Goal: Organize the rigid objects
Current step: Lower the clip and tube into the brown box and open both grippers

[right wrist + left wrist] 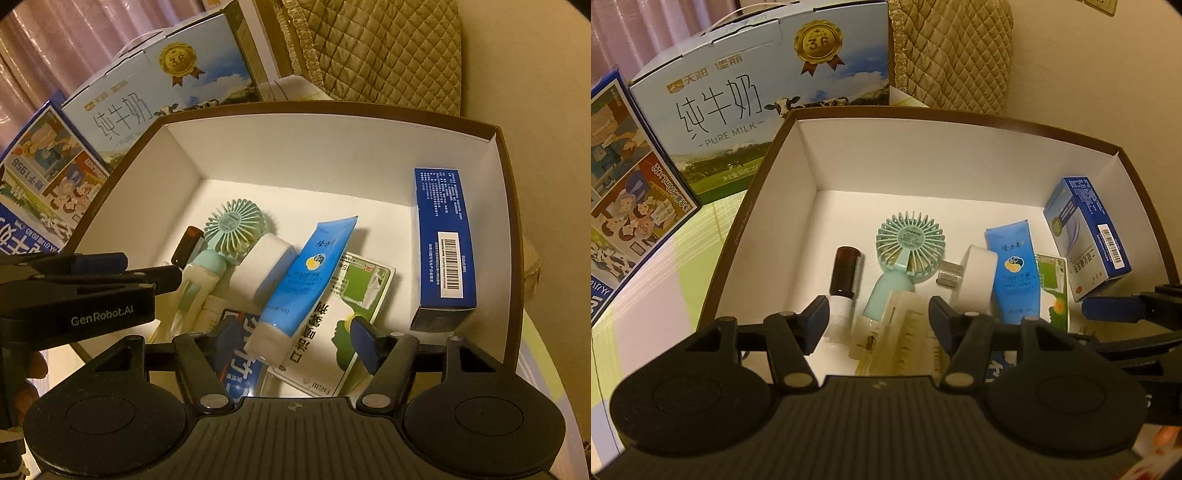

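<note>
A brown-rimmed box point(960, 114) with white walls point(295, 147) holds several items. In it lie a mint hand fan point(908, 243) point(232, 229), a brown bottle point(846, 269), a white plug adapter point(975, 277) point(269, 266), a blue tube point(1015, 266) point(306, 273), a green and white packet point(354, 291) and a blue medicine box point(1086, 236) point(443, 240). My left gripper point(879, 314) hangs open over a cream brush point(897, 332), its pads clear of it. My right gripper point(295, 336) is open above the tube's white cap, not pressing it. The left gripper's fingers point(99, 260) reach in beside it.
Behind the box stands a pale blue milk carton point(757, 96) point(159, 85). A second printed carton point(631, 173) point(48, 166) lies to its left. A quilted beige cover point(953, 48) point(376, 48) stands at the back against the wall. A striped cloth point(665, 280) covers the table.
</note>
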Demonstrator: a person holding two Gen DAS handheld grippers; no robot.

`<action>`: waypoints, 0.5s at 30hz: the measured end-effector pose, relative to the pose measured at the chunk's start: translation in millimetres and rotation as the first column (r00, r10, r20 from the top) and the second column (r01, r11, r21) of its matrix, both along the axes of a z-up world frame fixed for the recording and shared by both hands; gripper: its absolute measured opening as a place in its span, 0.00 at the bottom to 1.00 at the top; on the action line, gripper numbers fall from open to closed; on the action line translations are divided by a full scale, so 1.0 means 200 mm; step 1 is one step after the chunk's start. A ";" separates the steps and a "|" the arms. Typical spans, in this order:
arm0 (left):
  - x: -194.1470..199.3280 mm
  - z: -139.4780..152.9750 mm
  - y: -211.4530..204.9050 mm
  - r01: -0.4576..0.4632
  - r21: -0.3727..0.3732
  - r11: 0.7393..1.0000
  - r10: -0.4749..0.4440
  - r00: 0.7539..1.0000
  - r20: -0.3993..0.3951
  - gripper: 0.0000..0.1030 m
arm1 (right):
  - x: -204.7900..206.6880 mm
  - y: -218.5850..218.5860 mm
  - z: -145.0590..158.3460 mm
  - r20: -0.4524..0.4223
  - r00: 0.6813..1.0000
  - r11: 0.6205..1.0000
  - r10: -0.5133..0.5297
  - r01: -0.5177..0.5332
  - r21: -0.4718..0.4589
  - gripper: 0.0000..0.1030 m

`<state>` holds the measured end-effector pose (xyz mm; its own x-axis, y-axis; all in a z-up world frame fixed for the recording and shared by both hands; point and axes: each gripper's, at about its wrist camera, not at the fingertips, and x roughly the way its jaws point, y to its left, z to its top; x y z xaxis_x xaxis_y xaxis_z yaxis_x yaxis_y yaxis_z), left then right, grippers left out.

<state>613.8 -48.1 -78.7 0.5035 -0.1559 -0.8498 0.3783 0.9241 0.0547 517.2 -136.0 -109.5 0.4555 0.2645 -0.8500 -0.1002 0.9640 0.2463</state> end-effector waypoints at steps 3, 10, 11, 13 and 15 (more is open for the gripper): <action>-0.01 0.02 0.00 -0.005 -0.001 1.000 0.005 1.000 0.006 0.54 | -0.01 0.00 0.01 0.004 1.000 1.000 0.006 -0.006 -0.001 0.63; -0.05 0.07 0.01 -0.021 -0.012 1.000 0.021 1.000 0.021 0.56 | -0.04 -0.02 0.05 0.011 1.000 1.000 0.014 -0.014 0.002 0.64; -0.06 0.07 0.01 -0.024 -0.017 1.000 0.025 0.999 0.025 0.58 | -0.05 -0.02 0.06 0.012 1.000 1.000 0.017 -0.017 0.000 0.64; -0.08 0.09 0.01 -0.030 -0.029 0.999 0.031 0.999 0.034 0.58 | -0.07 -0.03 0.07 0.017 1.000 1.000 0.024 -0.024 -0.002 0.64; -0.11 0.11 0.03 -0.034 -0.047 0.998 0.037 0.998 0.051 0.59 | -0.09 -0.05 0.08 0.025 0.999 0.999 0.036 -0.036 0.001 0.65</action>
<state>591.3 -43.1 -56.1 0.5528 -0.1754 -0.8146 0.3430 0.9388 0.0307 499.3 -145.3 -94.0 0.4668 0.2820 -0.8382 -0.1404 0.9594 0.2446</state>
